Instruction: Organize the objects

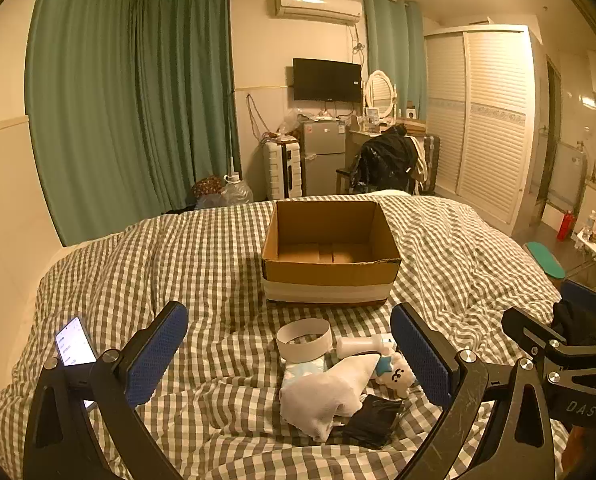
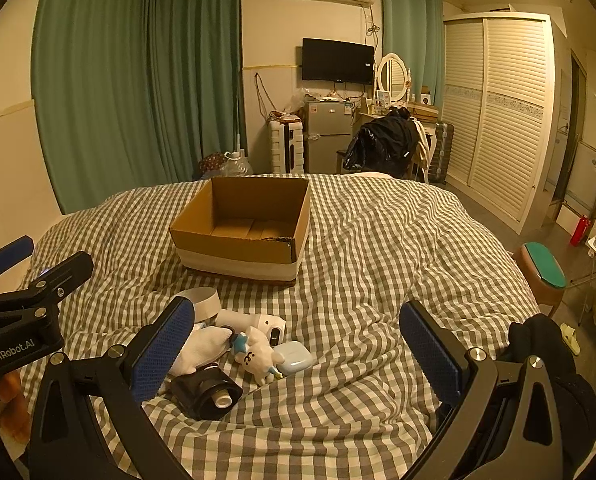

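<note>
An open cardboard box [image 1: 330, 268] [image 2: 238, 250] stands empty on the checked bed cover. In front of it lies a small heap: a white tape ring [image 1: 304, 338] [image 2: 206, 302], a white handheld device [image 1: 364, 345] [image 2: 254, 320], a white cloth pouch [image 1: 326, 392] [image 2: 206, 346], a white plush toy [image 1: 396, 374] [image 2: 260, 354], a pale blue case [image 2: 296, 356] and a black pouch [image 1: 372, 420] [image 2: 206, 394]. My left gripper [image 1: 290, 360] is open, with the heap between its fingers. My right gripper [image 2: 298, 352] is open, just right of the heap.
A lit phone [image 1: 74, 342] lies on the checked cover [image 2: 378, 240] at the left. Beyond the bed stand green curtains [image 1: 138, 100], a small fridge [image 1: 324, 156], a suitcase [image 1: 282, 168], a chair with a black coat [image 1: 386, 160] and a wardrobe [image 1: 490, 120]. A stool [image 2: 542, 272] stands right of the bed.
</note>
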A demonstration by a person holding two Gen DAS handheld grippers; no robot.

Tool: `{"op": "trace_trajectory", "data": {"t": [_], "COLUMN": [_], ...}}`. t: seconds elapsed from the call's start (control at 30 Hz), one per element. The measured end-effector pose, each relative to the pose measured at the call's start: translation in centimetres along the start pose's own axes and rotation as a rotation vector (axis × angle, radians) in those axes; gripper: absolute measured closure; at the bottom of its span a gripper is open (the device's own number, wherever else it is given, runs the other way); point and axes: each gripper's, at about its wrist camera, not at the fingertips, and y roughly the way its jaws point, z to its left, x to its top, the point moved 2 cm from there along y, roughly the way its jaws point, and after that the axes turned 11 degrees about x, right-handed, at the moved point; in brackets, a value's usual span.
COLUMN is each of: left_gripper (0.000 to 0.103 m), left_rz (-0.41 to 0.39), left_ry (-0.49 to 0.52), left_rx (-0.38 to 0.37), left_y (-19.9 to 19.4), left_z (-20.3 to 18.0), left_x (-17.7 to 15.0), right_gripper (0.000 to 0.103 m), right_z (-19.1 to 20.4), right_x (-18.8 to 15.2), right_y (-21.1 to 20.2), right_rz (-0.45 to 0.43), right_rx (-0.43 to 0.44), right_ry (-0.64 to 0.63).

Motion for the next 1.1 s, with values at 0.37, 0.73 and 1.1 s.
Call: {"op": "trace_trajectory", "data": {"t": [0.37,0.73,1.1], "left_gripper": [0.0,0.0,0.0], "left_rz": [0.004,0.01,0.011], "left_ry": [-0.002,-0.008,-0.011], "left_rx": [0.004,0.001,-0.001], "left_y": [0.09,0.11,0.13], "left_z": [-0.13,-0.02,0.1], "left_x": [-0.1,-0.28,-0.3], "right_gripper": [0.0,0.0,0.0], "right_z": [0.04,0.16,0.17], "right_x": [-0.04,-0.06,-0.04], "right_y": [0.08,0.11,0.07], "right_rz": [0.002,0.005,0.003], "right_rx": [0.0,0.001,0.001], "right_ry": [0.0,0.001,0.001]}}
